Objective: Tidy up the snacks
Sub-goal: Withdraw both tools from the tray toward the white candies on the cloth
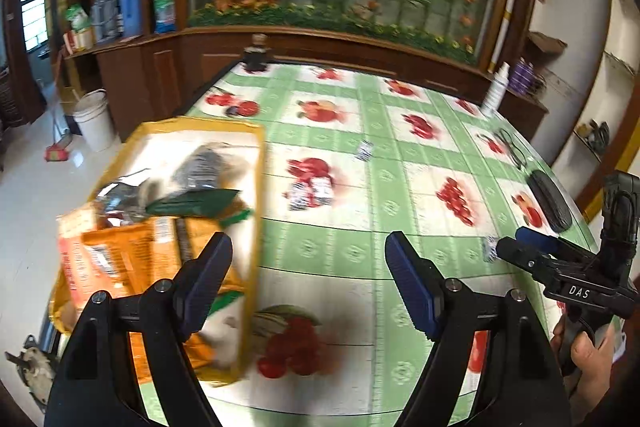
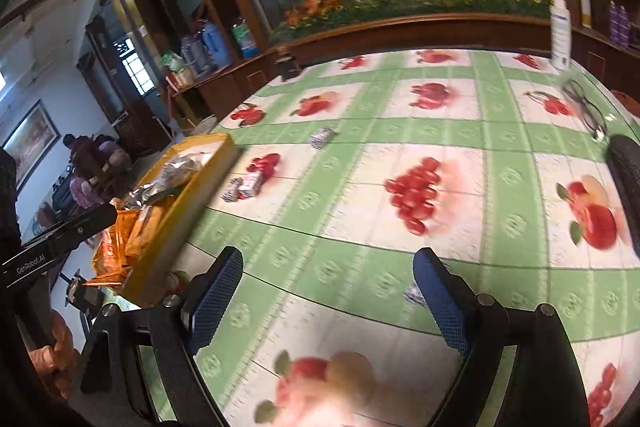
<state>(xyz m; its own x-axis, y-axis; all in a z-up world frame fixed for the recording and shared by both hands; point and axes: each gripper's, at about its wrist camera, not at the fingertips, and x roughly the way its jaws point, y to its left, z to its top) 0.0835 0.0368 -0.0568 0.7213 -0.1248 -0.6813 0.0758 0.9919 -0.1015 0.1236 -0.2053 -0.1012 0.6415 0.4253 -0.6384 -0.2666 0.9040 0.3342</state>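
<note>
A yellow tray [image 1: 256, 163] at the table's left edge holds orange, green and silver snack packets [image 1: 120, 251]; it also shows in the right wrist view [image 2: 188, 203]. Small wrapped candies lie loose on the fruit-print tablecloth: a pair [image 1: 310, 193] [image 2: 244, 187], one farther back [image 1: 364, 150] [image 2: 322, 137], and one by the right gripper [image 1: 489, 249] [image 2: 416, 294]. My left gripper [image 1: 308, 275] is open and empty over the table beside the tray. My right gripper [image 2: 328, 291] is open and empty; the candy sits just beyond its right finger.
A black glasses case [image 1: 548, 201] [image 2: 626, 179], spectacles [image 2: 584, 107] and a white spray bottle [image 2: 560, 31] lie at the table's right side. A dark jar [image 1: 256, 57] stands at the far edge. A wooden cabinet with a flower panel runs behind.
</note>
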